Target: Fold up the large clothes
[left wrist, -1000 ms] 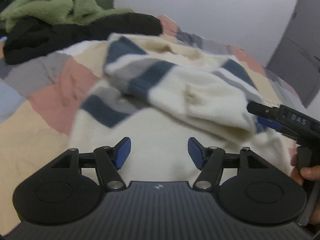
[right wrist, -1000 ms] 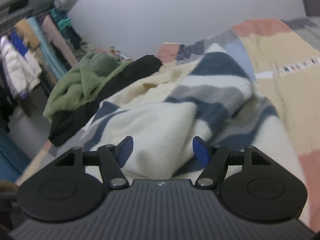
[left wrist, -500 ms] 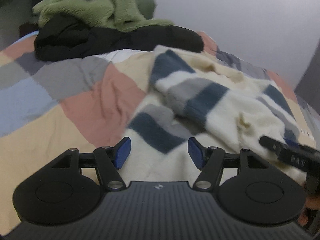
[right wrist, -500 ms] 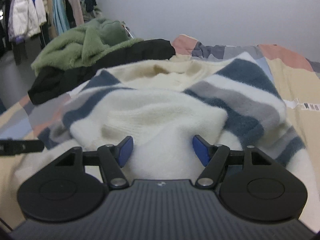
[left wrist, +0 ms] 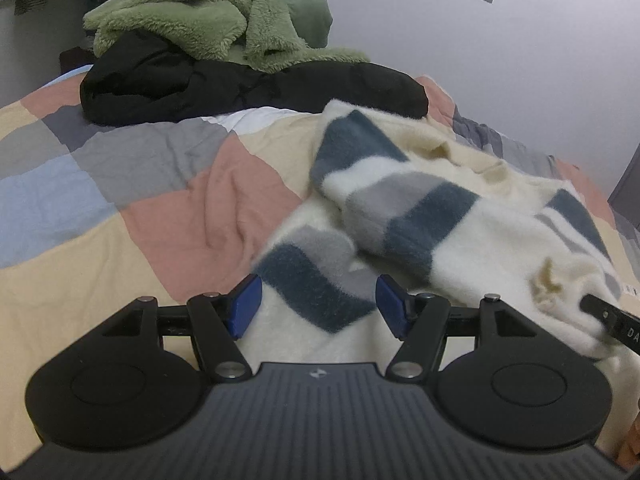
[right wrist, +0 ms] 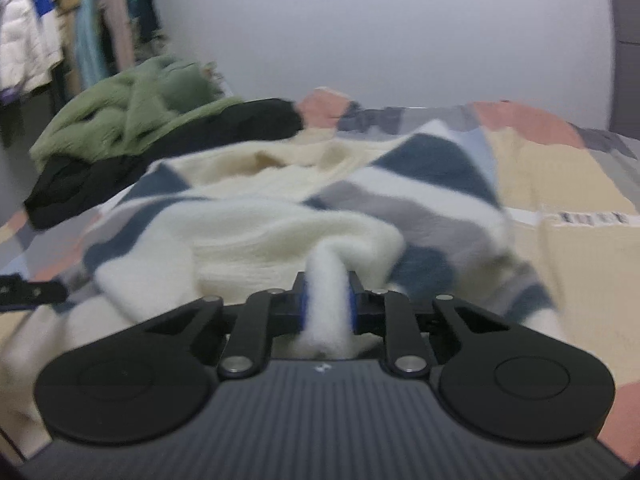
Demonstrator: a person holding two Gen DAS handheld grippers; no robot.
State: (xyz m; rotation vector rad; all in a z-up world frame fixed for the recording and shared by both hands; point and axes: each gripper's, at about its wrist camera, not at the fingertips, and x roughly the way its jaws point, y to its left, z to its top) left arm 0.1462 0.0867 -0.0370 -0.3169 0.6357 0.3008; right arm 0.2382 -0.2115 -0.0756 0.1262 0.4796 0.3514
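A fluffy cream sweater with blue and grey stripes (left wrist: 420, 208) lies rumpled on the patchwork bedspread (left wrist: 168, 216). My left gripper (left wrist: 318, 304) is open, low over the sweater's near striped edge. My right gripper (right wrist: 327, 304) is shut on a fold of the cream sweater (right wrist: 280, 232) near its front edge. A tip of the right gripper shows at the right edge of the left wrist view (left wrist: 608, 316); part of the left gripper shows at the left edge of the right wrist view (right wrist: 28, 292).
A green fleece (left wrist: 208, 20) lies piled on a black garment (left wrist: 240, 88) at the far side of the bed; both show in the right wrist view too (right wrist: 132, 120). Clothes hang on a rack (right wrist: 60, 28) at far left. A grey wall stands behind.
My right gripper has closed on a fold of the sweater; it was open half a second ago. My left gripper has shifted left along the sweater's edge and stays open.
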